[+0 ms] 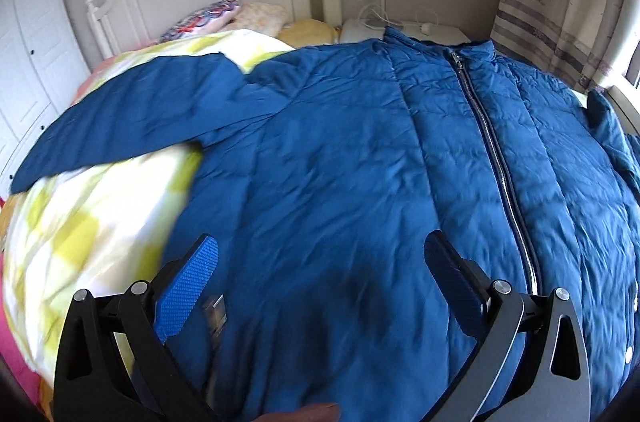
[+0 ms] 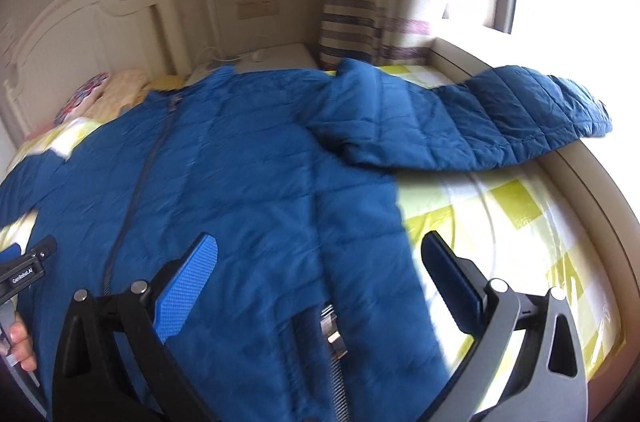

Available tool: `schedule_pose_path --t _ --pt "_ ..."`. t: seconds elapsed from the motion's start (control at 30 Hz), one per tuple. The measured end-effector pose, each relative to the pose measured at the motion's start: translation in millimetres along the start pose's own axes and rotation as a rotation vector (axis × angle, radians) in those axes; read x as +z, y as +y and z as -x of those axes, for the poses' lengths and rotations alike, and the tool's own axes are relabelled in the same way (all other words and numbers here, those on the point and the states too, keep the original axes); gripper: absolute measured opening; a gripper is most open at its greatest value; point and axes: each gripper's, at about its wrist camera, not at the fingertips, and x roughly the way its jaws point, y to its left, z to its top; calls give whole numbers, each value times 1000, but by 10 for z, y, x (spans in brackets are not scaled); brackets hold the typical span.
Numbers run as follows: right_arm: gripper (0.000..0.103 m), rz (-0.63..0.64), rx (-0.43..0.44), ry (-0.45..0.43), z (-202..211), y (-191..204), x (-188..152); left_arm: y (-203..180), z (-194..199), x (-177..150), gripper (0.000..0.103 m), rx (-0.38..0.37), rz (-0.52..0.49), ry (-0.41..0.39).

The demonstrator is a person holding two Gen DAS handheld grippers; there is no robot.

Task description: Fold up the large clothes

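Both pairs of tongs are held wide open and empty, hovering low over the hem end of a blue jacket (image 1: pixel 340 150) spread front-up on the bed (image 2: pixel 520 222). The left tongs (image 1: pixel 320 262) are aimed at the left panel, the right tongs (image 2: pixel 320 258) at the right side edge. The zip (image 1: pixel 492 150) runs straight ahead, away from both. Each sleeve is splayed outward: the left sleeve (image 1: pixel 120 126) ahead-left, the right sleeve (image 2: pixel 480 126) ahead-right, each nearer its own tongs. A sleeve fold inward seems likely next.

The left gripper (image 1: pixel 320 254) has its jaws spread wide, nothing between the blue pads (image 1: pixel 188 286). The right gripper (image 2: pixel 320 254) is likewise spread and empty. A hand (image 2: pixel 20 346) grips the left tool's handle.
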Motion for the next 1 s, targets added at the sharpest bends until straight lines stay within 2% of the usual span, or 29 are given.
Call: schedule_pose_path --t 0.1,0.2,0.27,0.4,0.6,0.63,0.67,0.7,0.73,0.77,0.8,0.83,0.87,0.93,1.0 --pt "101 -104 -22 28 -197 -428 140 -152 -290 163 99 -17 -34 14" --pt "101 -259 -120 29 -327 -1060 250 -254 -538 221 99 -52 -59 55" --pt "101 -333 -208 21 -402 -1492 321 -269 -614 226 99 -70 -58 50" --pt "101 -496 -277 25 -569 -2165 446 -192 -668 228 99 -127 -25 57" --pt "101 -505 -210 6 -961 -2333 705 -223 -670 218 99 -129 -46 59" --pt "95 -539 -206 13 -1050 -2399 725 -220 -673 220 99 -133 -52 60" --pt "67 -567 -197 21 -1075 -2354 715 -208 -662 213 99 -139 -54 61" --pt "44 -619 -167 27 -1150 -2429 715 -199 -659 211 99 -145 -56 61" --pt "17 -636 -140 18 -1168 -2410 732 -196 -655 206 99 -147 -57 59" --pt "10 -620 -136 -25 -1115 -2334 791 -199 -658 210 99 -147 -56 57" --pt "10 -568 -137 -79 -1027 -2178 868 -193 -658 208 99 -148 -56 55" --pt "9 -456 -115 -159 -873 -1865 1009 -191 -661 213 98 -153 -53 53" --pt "9 -396 -90 -187 -796 -1663 1077 -183 -656 208 96 -156 -51 51" --pt "9 -196 36 -246 -582 -944 1241 -184 -654 212 95 -161 -52 47" --pt "9 -24 161 -256 -461 -298 1260 -176 -648 211 95 -167 -47 45"
